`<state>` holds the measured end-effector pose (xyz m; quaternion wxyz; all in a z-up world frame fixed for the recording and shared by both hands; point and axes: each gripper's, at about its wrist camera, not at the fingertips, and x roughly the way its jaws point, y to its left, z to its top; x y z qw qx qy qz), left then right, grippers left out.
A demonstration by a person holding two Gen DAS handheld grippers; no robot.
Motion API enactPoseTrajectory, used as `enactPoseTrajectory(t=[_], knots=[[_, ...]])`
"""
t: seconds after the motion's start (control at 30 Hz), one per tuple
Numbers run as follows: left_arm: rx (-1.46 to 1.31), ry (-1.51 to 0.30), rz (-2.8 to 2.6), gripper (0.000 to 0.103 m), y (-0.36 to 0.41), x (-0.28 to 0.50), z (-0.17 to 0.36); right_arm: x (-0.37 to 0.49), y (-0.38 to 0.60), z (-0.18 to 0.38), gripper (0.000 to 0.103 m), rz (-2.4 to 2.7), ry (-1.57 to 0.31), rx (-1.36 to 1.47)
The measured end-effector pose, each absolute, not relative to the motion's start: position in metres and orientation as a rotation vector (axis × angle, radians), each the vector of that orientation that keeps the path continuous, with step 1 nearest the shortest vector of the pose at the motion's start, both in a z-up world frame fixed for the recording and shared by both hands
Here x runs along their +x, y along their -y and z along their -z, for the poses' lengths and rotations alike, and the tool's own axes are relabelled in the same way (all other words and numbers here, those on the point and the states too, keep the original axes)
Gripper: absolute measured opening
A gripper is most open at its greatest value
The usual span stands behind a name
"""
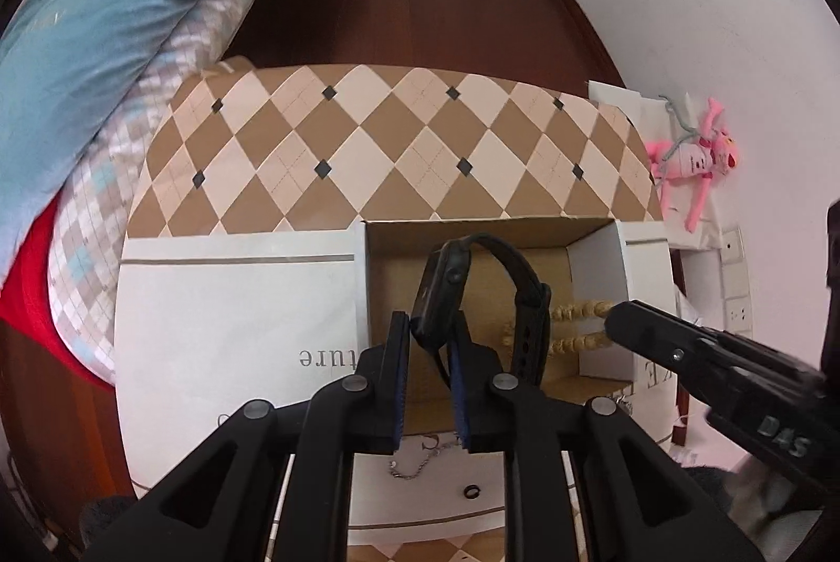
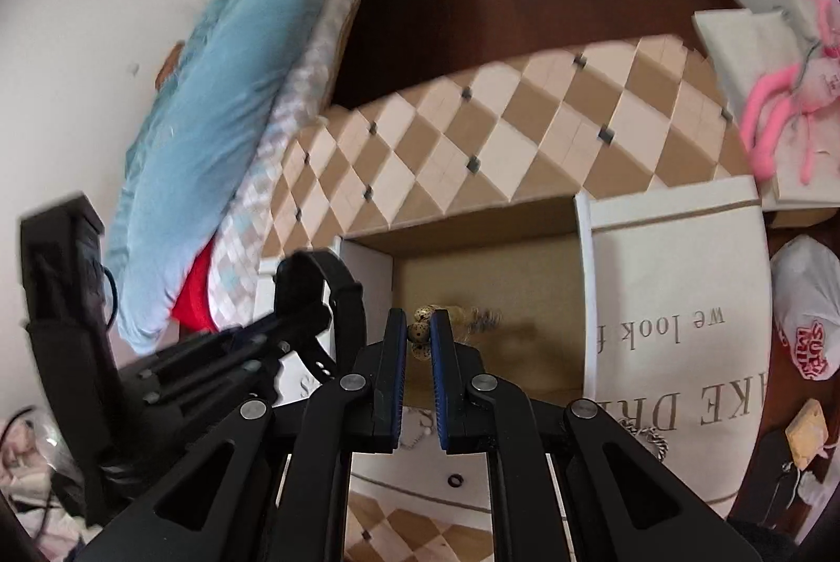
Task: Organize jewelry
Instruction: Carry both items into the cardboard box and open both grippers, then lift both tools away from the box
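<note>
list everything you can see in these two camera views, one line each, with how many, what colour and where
watch: one, black, held over the open box
bead bracelet: one, tan wood, held over the box beside the watch
box: one, white with printed lettering, brown open compartment, on the checked surface
ring: one, black, on the box's near flap
chain: one, silver, on the flap left of the ring
plush toy: one, pink, right, by the wall
quilt: one, light blue, on the bed at left
plastic bag: one, white with red print, far right
left gripper: one, black, shut on the watch
right gripper: one, black, shut on the bead bracelet
</note>
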<state>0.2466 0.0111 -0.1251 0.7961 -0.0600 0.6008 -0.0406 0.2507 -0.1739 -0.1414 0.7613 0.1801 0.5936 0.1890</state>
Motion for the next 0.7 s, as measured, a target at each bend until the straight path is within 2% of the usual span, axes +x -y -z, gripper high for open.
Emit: enactPoseTrajectory(t=[0.07,0.1,0.13,0.2,0.27,0.3,0.33,0.37,0.4,0.47,0.5,0.57,0.6,0.7], knots=[[-0.124,-1.275,0.077,0.024,-0.012,0.246,0.120,0.254,0.178,0.147,0.011,-0.398,-1.301,0.379],[-0.111,-1.266,0.065,0.036,-0.012,0.245,0.118,0.255,0.181,0.148,0.014,-0.382,-1.305,0.376],[-0.092,-1.255,0.050,0.051,-0.012,0.244,0.115,0.255,0.185,0.147,0.022,-0.364,-1.301,0.371],[-0.073,-1.238,0.029,0.069,-0.013,0.242,0.111,0.254,0.193,0.141,0.031,-0.336,-1.280,0.358],[-0.032,-1.219,0.011,0.070,-0.013,0.240,0.109,0.251,0.197,0.135,0.036,-0.298,-1.261,0.319],[-0.001,-1.216,-0.007,0.075,-0.013,0.239,0.110,0.247,0.198,0.132,0.040,-0.273,-1.250,0.284],[0.019,-1.217,-0.022,0.087,-0.014,0.238,0.112,0.244,0.198,0.129,0.049,-0.248,-1.243,0.250],[0.039,-1.216,-0.035,0.092,-0.014,0.237,0.114,0.242,0.199,0.128,0.056,-0.218,-1.240,0.216],[0.056,-1.211,-0.046,0.096,-0.015,0.234,0.117,0.240,0.197,0.128,0.072,-0.190,-1.230,0.175],[0.079,-1.188,-0.068,0.096,-0.017,0.226,0.123,0.233,0.193,0.131,0.093,-0.131,-1.222,0.080],[0.081,-1.176,-0.071,0.096,-0.019,0.223,0.125,0.230,0.191,0.134,0.097,-0.117,-1.220,0.056],[0.075,-1.165,-0.074,0.098,-0.022,0.215,0.131,0.225,0.188,0.142,0.098,-0.097,-1.231,0.013],[0.070,-1.167,-0.070,0.103,-0.023,0.212,0.134,0.224,0.187,0.147,0.101,-0.092,-1.236,0.000],[0.069,-1.167,-0.087,0.103,-0.025,0.205,0.140,0.219,0.182,0.157,0.103,-0.065,-1.227,-0.037]])
